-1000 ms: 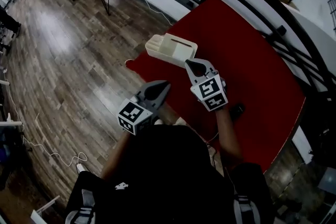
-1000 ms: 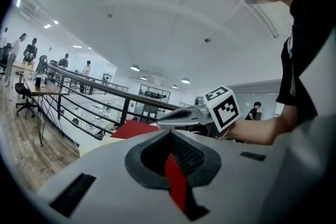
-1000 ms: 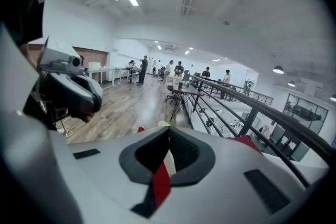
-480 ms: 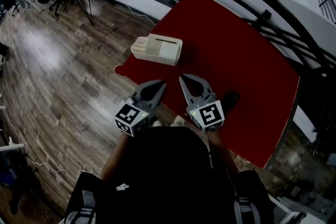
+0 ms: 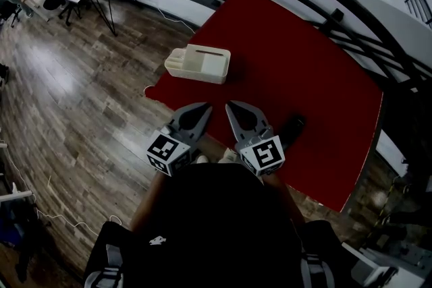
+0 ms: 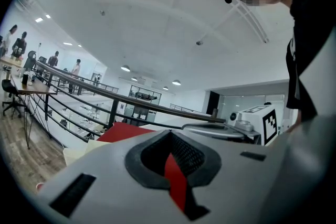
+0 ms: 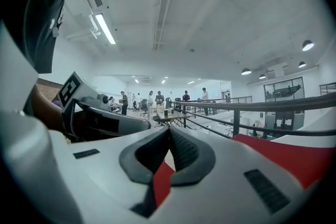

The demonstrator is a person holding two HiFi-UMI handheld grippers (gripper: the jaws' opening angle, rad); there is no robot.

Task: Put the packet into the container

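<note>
The left gripper (image 5: 201, 109) and right gripper (image 5: 234, 108) hover empty, fingers pressed together. The packet (image 5: 291, 129), probably that small dark thing, lies on the red table (image 5: 304, 57) just right of the right gripper: spread its fingers before reaching, pinch, then carry it far-left to the container (image 5: 197, 64)

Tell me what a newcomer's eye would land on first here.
The bright red table stands out first, with a cream container sitting near its left corner. At the near edge, the left gripper and right gripper hover side by side, both shut and empty. A small dark object lies on the table just right of them.
</note>
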